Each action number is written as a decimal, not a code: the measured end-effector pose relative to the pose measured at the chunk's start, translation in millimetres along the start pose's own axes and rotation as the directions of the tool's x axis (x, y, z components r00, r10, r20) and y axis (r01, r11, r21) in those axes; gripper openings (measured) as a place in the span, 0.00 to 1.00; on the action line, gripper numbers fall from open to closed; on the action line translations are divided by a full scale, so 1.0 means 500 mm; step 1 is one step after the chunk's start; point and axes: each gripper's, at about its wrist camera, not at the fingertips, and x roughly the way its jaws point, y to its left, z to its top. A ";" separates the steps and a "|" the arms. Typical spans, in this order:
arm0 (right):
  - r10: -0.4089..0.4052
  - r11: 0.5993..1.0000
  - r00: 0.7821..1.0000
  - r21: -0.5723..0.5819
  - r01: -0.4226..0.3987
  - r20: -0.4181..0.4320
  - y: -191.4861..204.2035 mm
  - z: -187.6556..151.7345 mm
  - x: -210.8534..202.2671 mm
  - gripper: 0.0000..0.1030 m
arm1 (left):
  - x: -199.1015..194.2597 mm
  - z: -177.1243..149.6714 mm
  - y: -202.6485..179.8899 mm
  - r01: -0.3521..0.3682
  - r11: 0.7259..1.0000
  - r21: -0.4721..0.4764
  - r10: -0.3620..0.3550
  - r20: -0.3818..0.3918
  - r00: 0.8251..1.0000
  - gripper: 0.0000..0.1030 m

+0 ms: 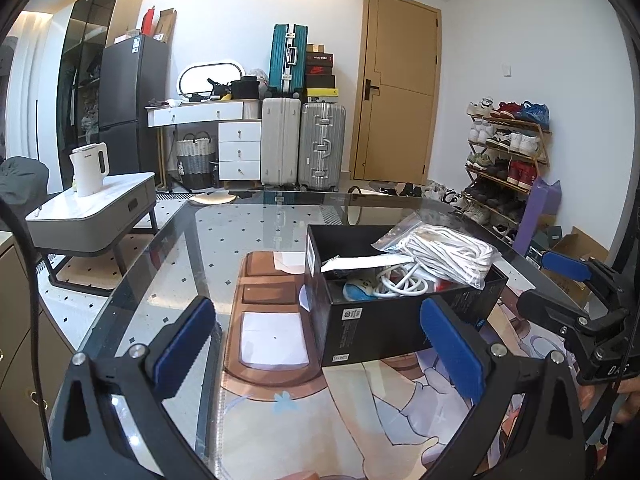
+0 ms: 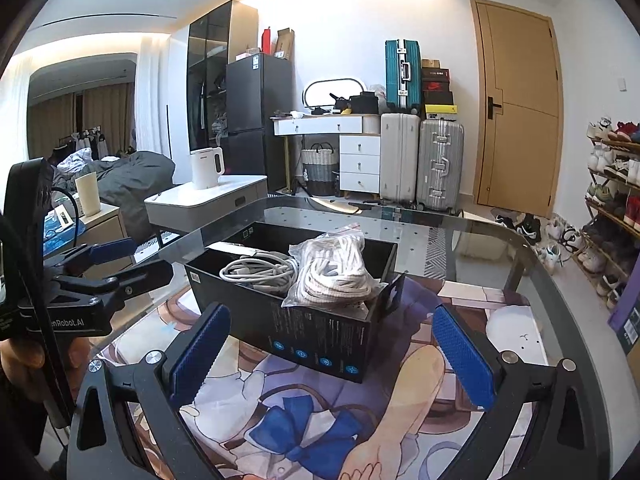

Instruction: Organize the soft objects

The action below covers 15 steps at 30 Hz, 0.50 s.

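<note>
I am working over a glass table with rounded corners, and a printed anime desk mat covers its near part. Through the glass I see a pale floor with small dark diamonds. Behind the table the room is crowded: a tan door, a white and a silver suitcase standing side by side with a teal one stacked above, a white vanity with drawers, a dark fridge, and a shoe rack full of sneakers on the right wall. A white kettle stands on a low grey side table to the left.

The black cardboard box sits on the mat, open at the top. Inside it lies a clear zip bag of coiled white rope — it bulges above the rim at the box's right end — and beside it a loose coil of white cable. In the left wrist view a bit of blue and white shows deeper in the box; I cannot tell what it is.

My left gripper hovers just in front of the box, jaws spread wide with nothing between the blue pads. My right gripper is also spread wide and empty, near the box's front corner.
</note>
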 end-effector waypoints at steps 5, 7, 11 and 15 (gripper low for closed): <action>-0.001 1.000 1.000 0.000 0.001 0.005 -0.001 -0.003 -0.001 0.99 | 0.001 0.000 -0.001 0.000 1.000 0.000 0.000 -0.001 1.000 1.00; 0.000 1.000 1.000 0.006 0.000 0.009 -0.004 -0.004 0.000 0.99 | 0.002 0.000 -0.002 0.000 1.000 -0.002 0.000 0.000 1.000 1.00; 0.003 1.000 1.000 0.021 -0.003 0.022 -0.009 -0.008 -0.003 0.99 | 0.002 -0.002 -0.001 -0.005 1.000 -0.005 0.005 0.003 1.000 1.00; -0.002 1.000 0.999 0.025 0.002 0.034 -0.012 -0.009 -0.009 0.99 | 0.001 -0.003 -0.001 -0.005 1.000 -0.005 0.005 0.002 1.000 1.00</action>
